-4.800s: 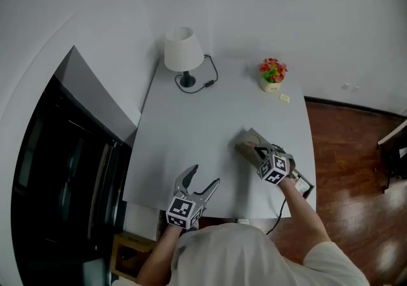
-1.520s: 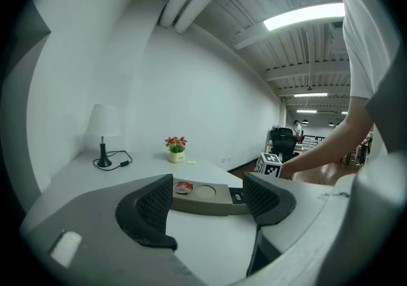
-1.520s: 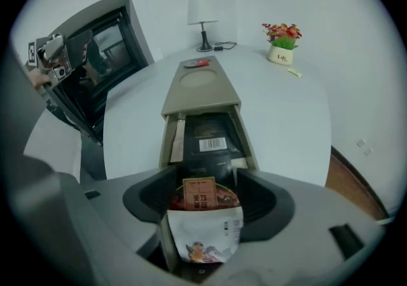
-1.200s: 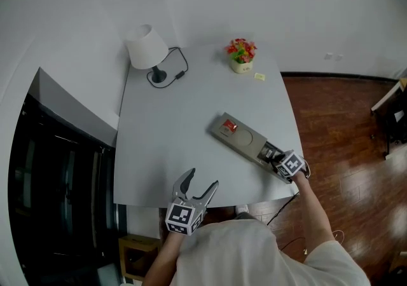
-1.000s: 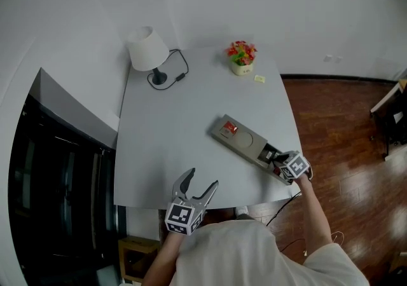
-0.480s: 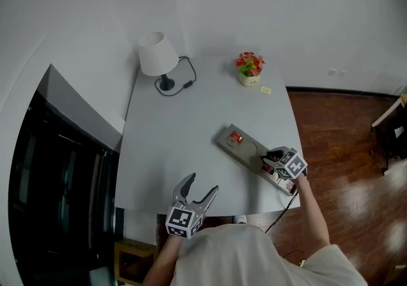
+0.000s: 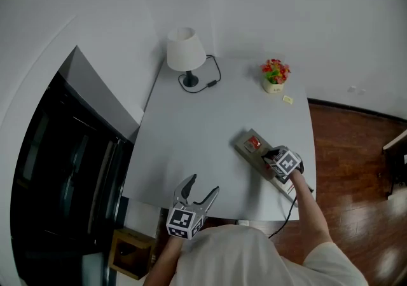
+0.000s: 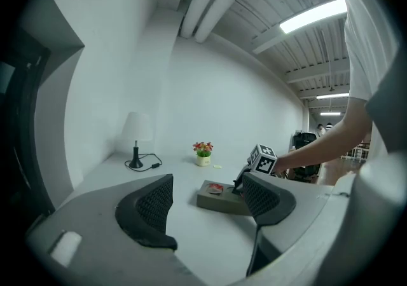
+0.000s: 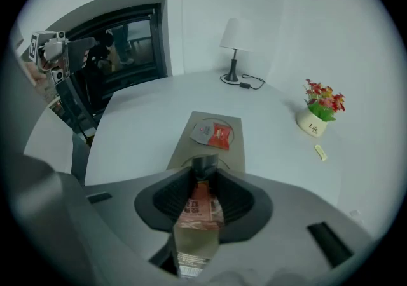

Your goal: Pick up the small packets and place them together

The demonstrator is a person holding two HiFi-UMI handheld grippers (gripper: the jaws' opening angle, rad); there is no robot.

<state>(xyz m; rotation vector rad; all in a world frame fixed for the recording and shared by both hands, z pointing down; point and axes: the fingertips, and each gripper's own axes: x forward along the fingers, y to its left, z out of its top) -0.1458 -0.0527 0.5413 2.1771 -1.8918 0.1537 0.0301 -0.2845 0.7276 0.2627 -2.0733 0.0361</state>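
- Right hand-held gripper [image 9: 205,173], jaws opening, has a red-and-silver foil packet [image 9: 198,211] upright between its pads.
- Just ahead of it, a matching packet [image 9: 216,133] lies flat on a grey tray [image 9: 181,154].
- Left hand-held gripper [image 8: 208,197] spread, empty.

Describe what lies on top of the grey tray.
In the far recess of the grey tray lies a red and silver packet. The right claw, opening, has a second packet between its jaws, covering the near end.
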